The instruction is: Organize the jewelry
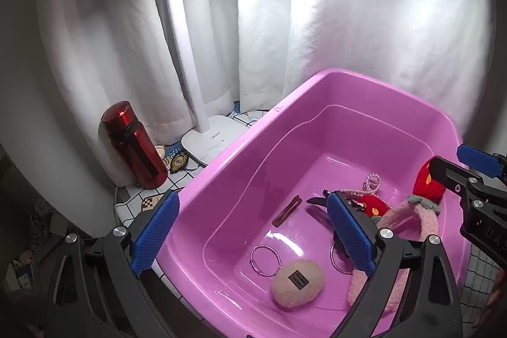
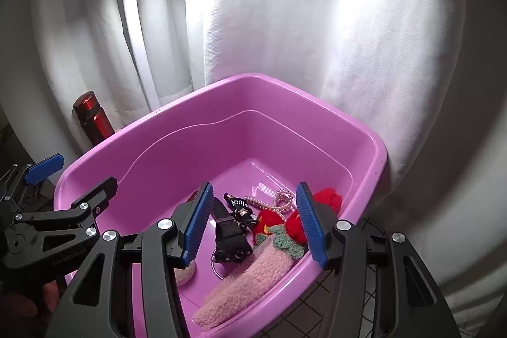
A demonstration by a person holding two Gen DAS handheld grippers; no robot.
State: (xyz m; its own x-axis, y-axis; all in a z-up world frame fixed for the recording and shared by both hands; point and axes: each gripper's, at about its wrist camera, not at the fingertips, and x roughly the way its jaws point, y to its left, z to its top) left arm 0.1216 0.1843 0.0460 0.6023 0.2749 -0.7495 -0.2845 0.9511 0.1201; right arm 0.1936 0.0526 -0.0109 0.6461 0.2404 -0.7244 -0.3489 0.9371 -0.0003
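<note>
With both jaws parted and nothing gripped, left gripper (image 1: pixel 253 235) and right gripper (image 2: pixel 255 225) over pink plastic tub (image 2: pixel 152 154). Black watch (image 2: pixel 229 232) on tub floor directly between right gripper pads, strap lengthwise along them. Right hand nearer.

The grid-patterned surface (image 1: pixel 133 211) carries a pink tub (image 1: pixel 221 167) ahead of the left hand-held gripper (image 1: pixel 250 230), with a red bottle (image 1: pixel 133 144) and white lamp base (image 1: pixel 212 138) beyond-left.

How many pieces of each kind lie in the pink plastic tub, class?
Thin silver hoops: 2
Flat brown hair clip: 1
Beige fuzzy oval pad: 1
Pearl bead strand: 1
Black chunky watch: 1
Black strap lettered "luck": 1
Pink fluffy headband with red plush strawberries: 1
Total: 8
</note>
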